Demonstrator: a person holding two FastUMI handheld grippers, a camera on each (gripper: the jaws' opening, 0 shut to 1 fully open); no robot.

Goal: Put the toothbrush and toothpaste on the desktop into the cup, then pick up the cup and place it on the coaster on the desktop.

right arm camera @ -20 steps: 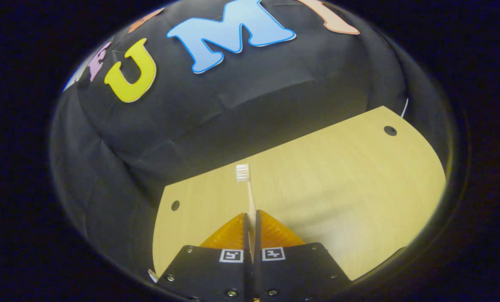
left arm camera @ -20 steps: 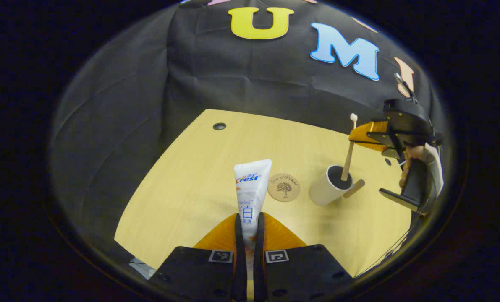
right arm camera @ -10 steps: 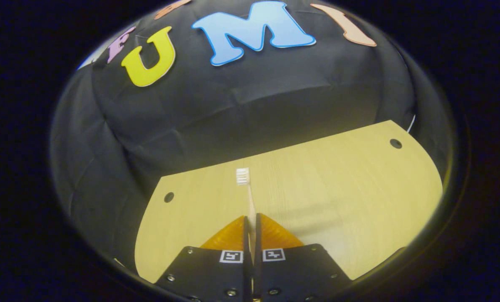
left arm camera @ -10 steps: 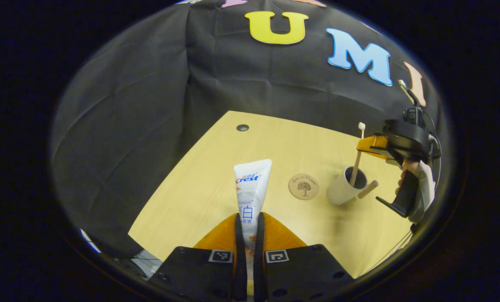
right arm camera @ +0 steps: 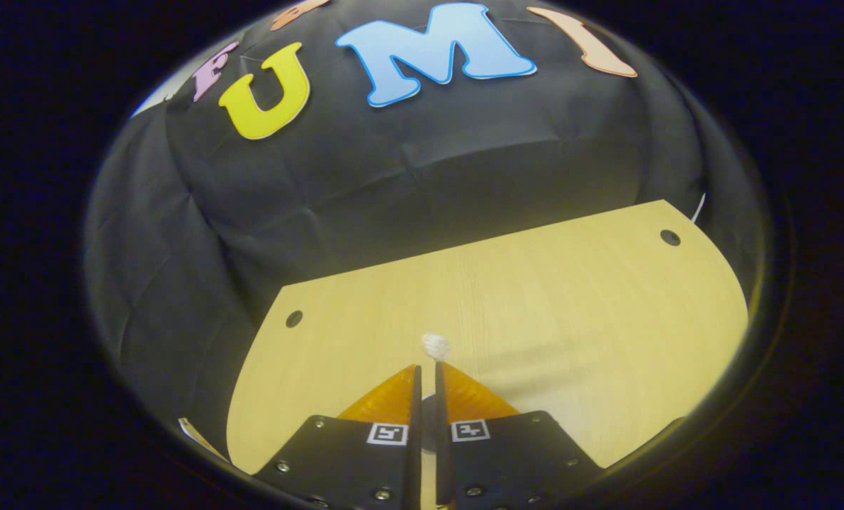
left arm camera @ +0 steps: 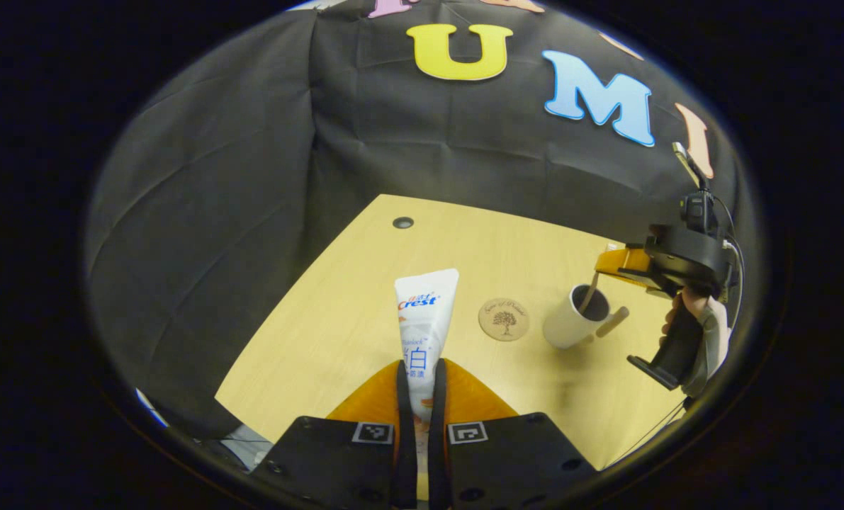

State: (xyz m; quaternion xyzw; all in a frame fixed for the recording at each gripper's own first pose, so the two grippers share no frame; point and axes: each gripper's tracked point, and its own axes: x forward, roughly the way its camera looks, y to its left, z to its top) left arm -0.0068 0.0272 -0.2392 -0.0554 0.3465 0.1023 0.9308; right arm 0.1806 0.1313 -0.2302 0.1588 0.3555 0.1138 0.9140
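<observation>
We see light wood desk, rounded corners, dark round hole near far left corner. In right gripper view, desk has hole near each far corner. Round coaster lies flat mid-desk, tree print on top. White cup stands just right of coaster, apart from it, handle pointing right.

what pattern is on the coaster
A dark tree drawn on the round brown coaster, with small script above it; clearest in the left gripper view.
</observation>
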